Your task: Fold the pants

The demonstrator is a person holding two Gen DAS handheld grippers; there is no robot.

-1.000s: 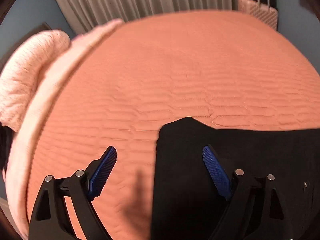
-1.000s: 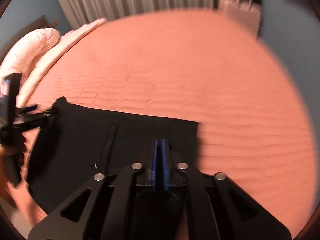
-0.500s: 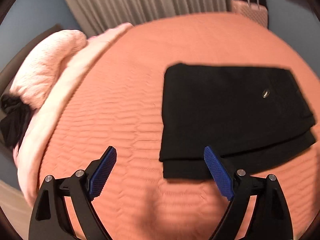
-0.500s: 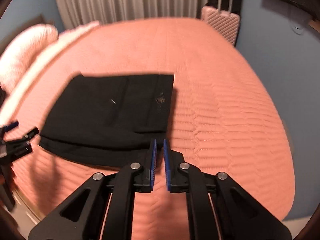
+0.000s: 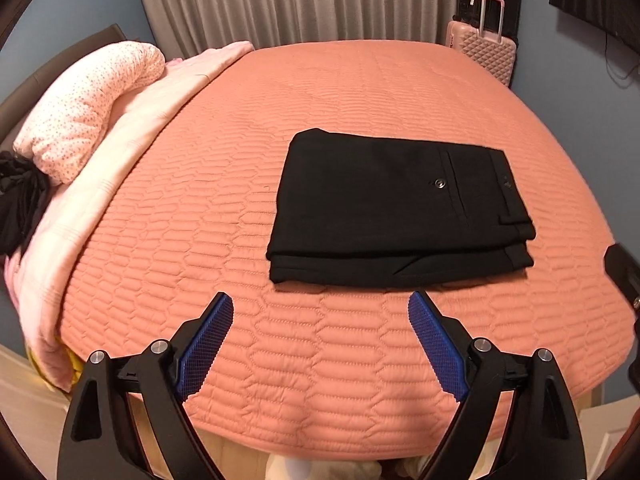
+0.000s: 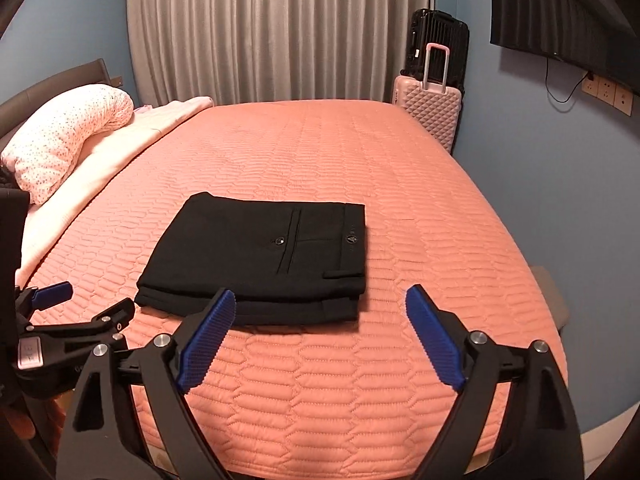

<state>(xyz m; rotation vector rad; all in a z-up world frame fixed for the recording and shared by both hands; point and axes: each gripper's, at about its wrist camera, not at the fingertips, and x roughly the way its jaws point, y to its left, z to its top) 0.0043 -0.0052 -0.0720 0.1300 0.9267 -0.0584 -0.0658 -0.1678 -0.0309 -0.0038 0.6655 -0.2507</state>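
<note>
The black pants (image 5: 396,208) lie folded in a flat rectangle on the orange quilted bed (image 5: 360,92), back pocket and button facing up. They also show in the right wrist view (image 6: 260,256). My left gripper (image 5: 320,316) is open and empty, held back from the pants above the bed's near edge. My right gripper (image 6: 320,312) is open and empty, also pulled back from the pants. The left gripper shows at the left of the right wrist view (image 6: 80,304).
A pink pillow (image 5: 88,108) and pale pink blanket (image 5: 132,120) lie along the bed's left side. A pink suitcase (image 6: 428,112) and a black one (image 6: 436,40) stand at the far right corner by the curtain (image 6: 280,32).
Both grippers have pulled back and up from the pants. The right gripper, shut on the fabric a second ago, has let go and opened wide. The pants stay folded on the bed.
</note>
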